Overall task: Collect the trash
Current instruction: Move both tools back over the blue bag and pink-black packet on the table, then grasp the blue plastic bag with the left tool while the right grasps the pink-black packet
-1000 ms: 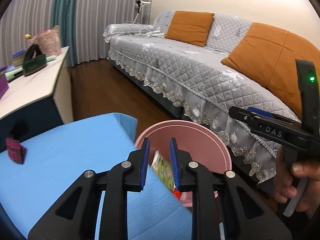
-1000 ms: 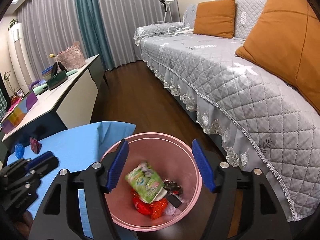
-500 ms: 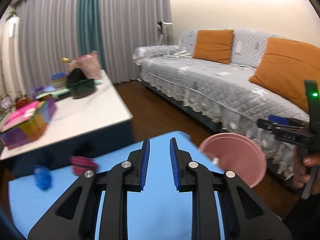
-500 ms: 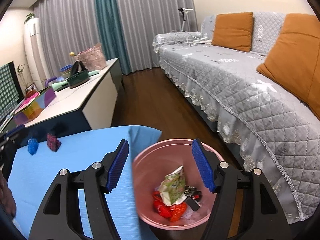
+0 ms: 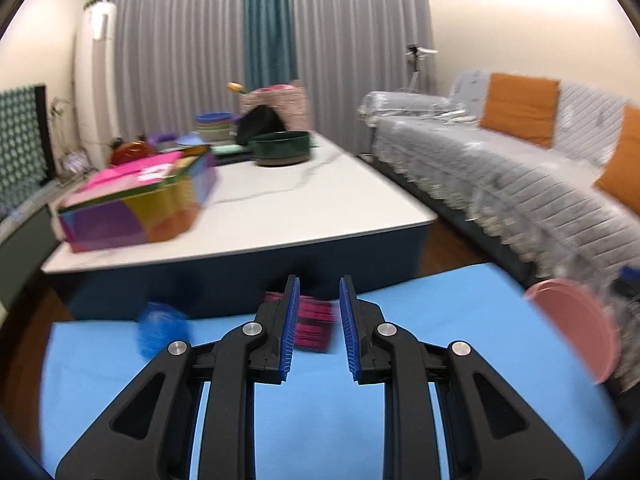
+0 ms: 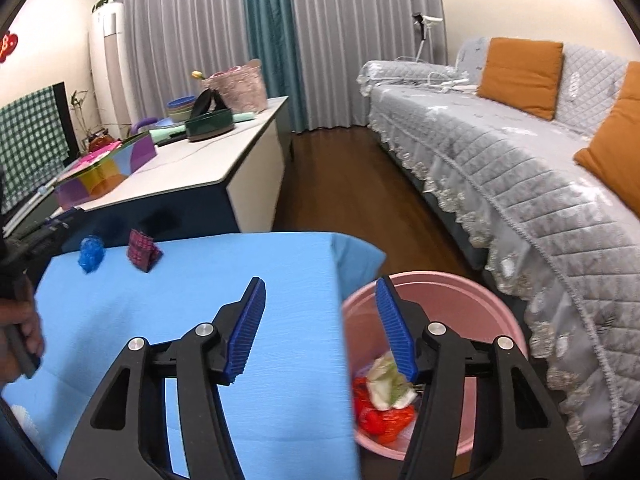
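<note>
On the blue-covered counter [image 6: 180, 304], 2 pieces of trash lie near the far left corner: a crumpled blue wrapper [image 6: 91, 255] and, just beside it to the right, a dark red patterned wrapper [image 6: 143, 255]. In the left wrist view both are blurred; the blue wrapper [image 5: 161, 330] sits left of the left gripper [image 5: 319, 330], while the red wrapper [image 5: 314, 322] shows between its 2 blue-padded fingers [image 5: 289, 330], farther along the counter and not touched. Those fingers stand a narrow gap apart with nothing in them. From the right wrist view, part of the left gripper [image 6: 40, 236] shows at the counter's far left edge.

The right gripper [image 6: 320, 330] hangs over the counter's right edge, its fingers [image 6: 245, 330] spread wide and empty; the left finger is over the blue cloth, the right finger over the pink bin [image 6: 480, 300]. The bin stands on the wooden floor [image 6: 340, 184] just beside the counter's right edge and holds red plastic trash [image 6: 380, 416] with a white and green packet [image 6: 386, 380] on top.

Behind the counter's far edge stands a white-topped low table [image 5: 300, 196] carrying a multicoloured box [image 5: 136, 200], a dark green bowl [image 5: 282, 148], stacked bowls and a pink basket [image 5: 280, 104]. To the right, a grey quilted sofa [image 6: 520, 168] with orange cushions [image 6: 520, 74] runs close past the bin.
</note>
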`<state>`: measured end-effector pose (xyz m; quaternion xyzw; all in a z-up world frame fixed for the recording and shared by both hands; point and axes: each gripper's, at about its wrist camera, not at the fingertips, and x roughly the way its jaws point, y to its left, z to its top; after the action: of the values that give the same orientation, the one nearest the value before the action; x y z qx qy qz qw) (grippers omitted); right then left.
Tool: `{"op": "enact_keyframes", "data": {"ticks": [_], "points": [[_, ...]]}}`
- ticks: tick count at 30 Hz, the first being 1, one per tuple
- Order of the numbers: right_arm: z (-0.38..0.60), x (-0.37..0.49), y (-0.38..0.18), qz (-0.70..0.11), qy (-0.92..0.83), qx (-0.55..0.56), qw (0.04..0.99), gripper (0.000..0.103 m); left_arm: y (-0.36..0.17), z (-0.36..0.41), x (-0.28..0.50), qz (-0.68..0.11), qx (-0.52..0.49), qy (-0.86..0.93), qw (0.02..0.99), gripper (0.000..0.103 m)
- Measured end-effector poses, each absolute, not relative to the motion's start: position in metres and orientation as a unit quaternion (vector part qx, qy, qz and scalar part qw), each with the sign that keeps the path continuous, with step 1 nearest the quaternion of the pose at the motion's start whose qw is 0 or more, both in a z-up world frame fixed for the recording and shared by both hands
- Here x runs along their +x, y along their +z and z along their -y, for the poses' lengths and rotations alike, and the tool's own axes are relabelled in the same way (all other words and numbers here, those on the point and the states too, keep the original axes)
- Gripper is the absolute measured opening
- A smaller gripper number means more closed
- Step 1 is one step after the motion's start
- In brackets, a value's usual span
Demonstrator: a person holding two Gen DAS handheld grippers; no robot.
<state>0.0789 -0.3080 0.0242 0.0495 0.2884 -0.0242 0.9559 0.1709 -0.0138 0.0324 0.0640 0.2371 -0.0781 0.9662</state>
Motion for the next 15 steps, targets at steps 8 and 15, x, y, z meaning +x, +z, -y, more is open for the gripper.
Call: {"op": "enact_keyframes", "data": {"ticks": [8,15], "points": [[0.253,0.101,0.013,-0.286,0.036,0.043,0.957,0.056,-0.008,-0.064,0.217,-0.238,0.103,0.026,0.965,0.044],[0.192,0.148,0.003,-0.302,0.098,0.046,0.947,0.056,-0.026,-0.104,0.246,-0.265,0.101,0.021,0.959,0.062]]}}
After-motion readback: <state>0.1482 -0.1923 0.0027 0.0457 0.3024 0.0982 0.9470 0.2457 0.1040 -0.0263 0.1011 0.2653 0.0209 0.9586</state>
